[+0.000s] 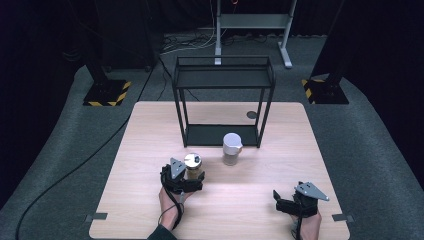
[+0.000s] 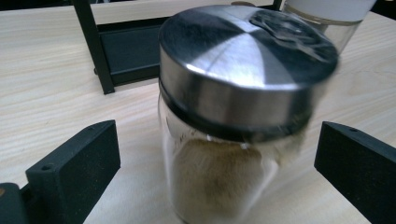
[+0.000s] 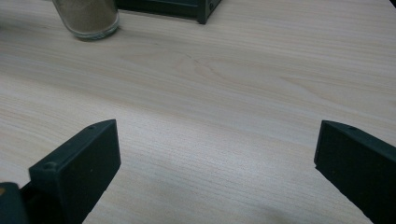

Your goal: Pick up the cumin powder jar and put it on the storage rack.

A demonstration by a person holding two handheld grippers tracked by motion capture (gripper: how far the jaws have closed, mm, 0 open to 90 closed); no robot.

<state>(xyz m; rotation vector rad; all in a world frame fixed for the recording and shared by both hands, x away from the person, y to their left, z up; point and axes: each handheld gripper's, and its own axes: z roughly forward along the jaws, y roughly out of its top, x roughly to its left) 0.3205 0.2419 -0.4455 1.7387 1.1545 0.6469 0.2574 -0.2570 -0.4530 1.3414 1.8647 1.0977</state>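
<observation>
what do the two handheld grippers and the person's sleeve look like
Both the left gripper and right gripper are black, each topped by a grey three-cornered plate. Their fingers are blocky, matte black, with small holes. A black cable trails from each. A dark sleeve covers the left forearm.

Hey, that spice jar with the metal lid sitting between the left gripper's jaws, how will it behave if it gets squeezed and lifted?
The spice jar looks like rigid, smooth glass, so it may slip and could break if dropped. Its metal lid overhangs the body, which might catch a sliding grip. It looks roughly half full of powder, probably light.

Silver-lidded clear jar [image 2: 233, 121] of tan powder, white-capped jar [image 1: 232, 148], black rack [image 1: 223, 100], pale wood-grain desk [image 1: 150, 150]
</observation>
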